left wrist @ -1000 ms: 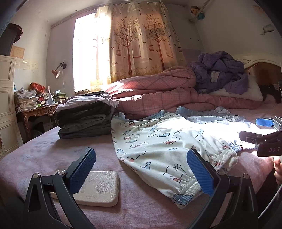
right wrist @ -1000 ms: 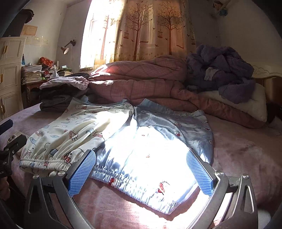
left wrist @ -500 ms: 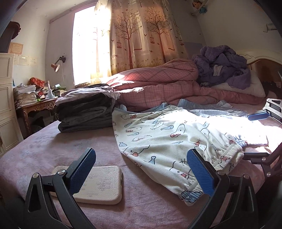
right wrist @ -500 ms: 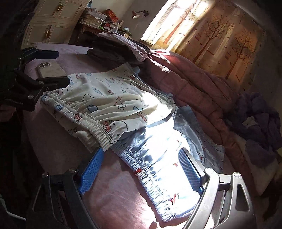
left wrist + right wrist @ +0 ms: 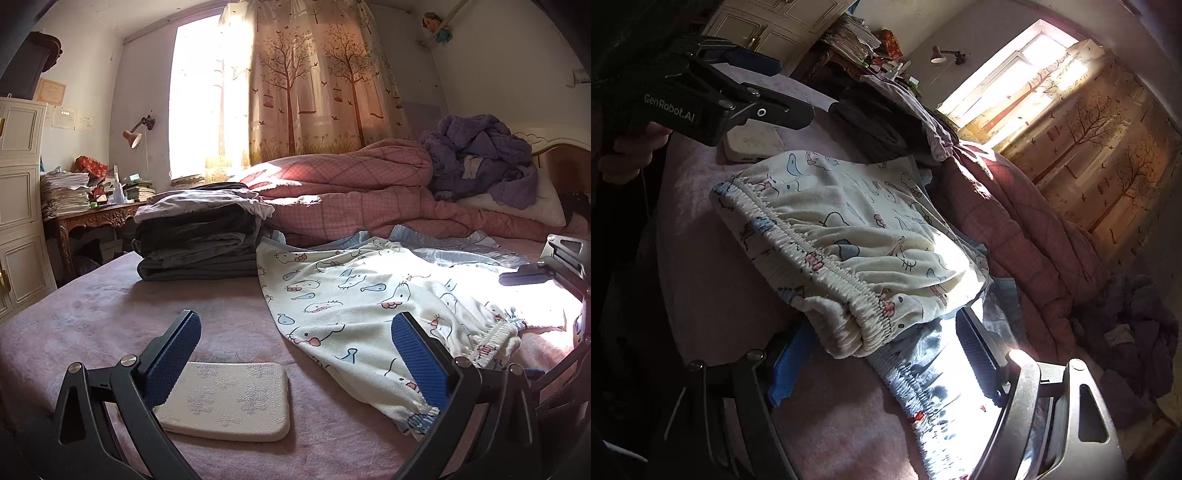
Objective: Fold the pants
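Cream cartoon-print pants (image 5: 354, 306) lie flat on the pink bed, waistband toward me; they also show in the right wrist view (image 5: 857, 236). Under them lie light blue pants (image 5: 945, 373), which also show in the left wrist view (image 5: 454, 251). My left gripper (image 5: 295, 354) is open and empty, low over the bed left of the waistband's left corner. My right gripper (image 5: 875, 358) is open, its jaws on either side of the cream waistband's right corner and the blue waistband. It does not pinch the cloth.
A white phone (image 5: 229, 400) lies on the bedsheet (image 5: 110, 317) by my left gripper. A stack of folded dark clothes (image 5: 195, 240) sits at the back left. A pink quilt (image 5: 351, 192) and purple blanket (image 5: 484, 158) lie behind.
My right gripper has tilted and moved in low to the waistband's right corner, now straddling it. My left gripper has shifted slightly, staying open beside the phone.
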`<state>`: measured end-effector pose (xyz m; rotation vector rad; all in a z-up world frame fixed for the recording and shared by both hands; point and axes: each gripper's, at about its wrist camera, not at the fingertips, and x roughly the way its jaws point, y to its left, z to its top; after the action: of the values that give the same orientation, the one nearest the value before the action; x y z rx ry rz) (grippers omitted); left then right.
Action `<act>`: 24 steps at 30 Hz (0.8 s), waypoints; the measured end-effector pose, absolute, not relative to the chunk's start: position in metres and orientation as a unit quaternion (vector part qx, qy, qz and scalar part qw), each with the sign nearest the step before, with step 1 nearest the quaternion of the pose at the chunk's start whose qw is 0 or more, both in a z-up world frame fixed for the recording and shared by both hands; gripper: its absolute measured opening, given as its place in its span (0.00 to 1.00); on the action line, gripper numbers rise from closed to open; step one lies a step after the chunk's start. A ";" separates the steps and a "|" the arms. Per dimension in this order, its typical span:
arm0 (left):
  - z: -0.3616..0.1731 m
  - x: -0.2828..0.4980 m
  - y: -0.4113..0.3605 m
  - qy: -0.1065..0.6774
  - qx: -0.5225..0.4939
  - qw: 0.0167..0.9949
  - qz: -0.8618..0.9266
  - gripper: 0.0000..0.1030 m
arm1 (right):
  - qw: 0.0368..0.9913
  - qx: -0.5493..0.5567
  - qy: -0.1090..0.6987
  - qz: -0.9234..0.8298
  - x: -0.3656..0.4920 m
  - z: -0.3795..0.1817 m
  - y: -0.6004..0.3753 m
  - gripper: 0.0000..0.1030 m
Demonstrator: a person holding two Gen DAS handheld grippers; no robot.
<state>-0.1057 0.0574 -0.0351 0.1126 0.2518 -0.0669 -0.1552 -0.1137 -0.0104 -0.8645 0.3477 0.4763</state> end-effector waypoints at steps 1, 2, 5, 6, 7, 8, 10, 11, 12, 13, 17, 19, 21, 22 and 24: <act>-0.035 -0.105 0.057 0.127 0.064 0.989 -0.038 0.99 | 0.859 -0.429 0.153 0.233 -0.158 -0.011 -0.109 0.75; -0.035 -0.104 0.056 0.129 0.070 0.988 -0.045 0.99 | 0.851 -0.447 0.141 0.238 -0.160 -0.013 -0.104 0.71; -0.034 -0.105 0.056 0.132 0.085 0.986 -0.060 0.99 | 0.829 -0.488 0.128 0.242 -0.161 -0.018 -0.093 0.57; -0.034 -0.105 0.056 0.135 0.091 0.984 -0.066 0.99 | 0.824 -0.494 0.130 0.246 -0.159 -0.018 -0.091 0.48; -0.034 -0.107 0.056 0.136 0.100 0.983 -0.075 0.99 | 0.820 -0.498 0.133 0.248 -0.157 -0.019 -0.090 0.43; -0.034 -0.108 0.056 0.136 0.108 0.981 -0.081 0.99 | 0.818 -0.502 0.135 0.248 -0.156 -0.020 -0.088 0.37; -0.034 -0.113 0.056 0.132 0.129 0.978 -0.099 0.99 | 0.817 -0.500 0.137 0.255 -0.154 -0.019 -0.088 0.28; -0.033 -0.115 0.056 0.130 0.139 0.976 -0.107 0.99 | 0.820 -0.488 0.143 0.263 -0.153 -0.015 -0.088 0.26; -0.033 -0.117 0.054 0.132 0.151 0.972 -0.123 0.99 | 0.824 -0.471 0.155 0.276 -0.148 -0.010 -0.089 0.25; -0.032 -0.119 0.052 0.137 0.164 0.966 -0.144 0.99 | 0.828 -0.451 0.169 0.287 -0.144 -0.004 -0.091 0.24; -0.030 -0.129 0.041 0.128 0.237 0.937 -0.221 0.99 | 0.840 -0.373 0.218 0.329 -0.117 0.020 -0.101 0.23; -0.031 -0.129 0.034 0.121 0.266 0.928 -0.232 0.98 | 0.836 -0.351 0.237 0.348 -0.104 0.027 -0.103 0.23; -0.032 -0.120 0.030 0.132 0.265 0.924 -0.241 0.91 | 0.832 -0.333 0.254 0.364 -0.094 0.032 -0.103 0.23; -0.033 -0.114 0.028 0.139 0.263 0.922 -0.246 0.85 | 0.828 -0.322 0.266 0.373 -0.088 0.035 -0.104 0.23; -0.036 -0.108 0.022 0.139 0.273 0.917 -0.255 0.79 | 0.826 -0.298 0.285 0.383 -0.079 0.042 -0.104 0.23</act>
<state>-0.1075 0.0220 -0.0360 0.5615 0.2868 -0.5252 -0.0788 -0.1043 0.0422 -0.6342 0.6056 0.8147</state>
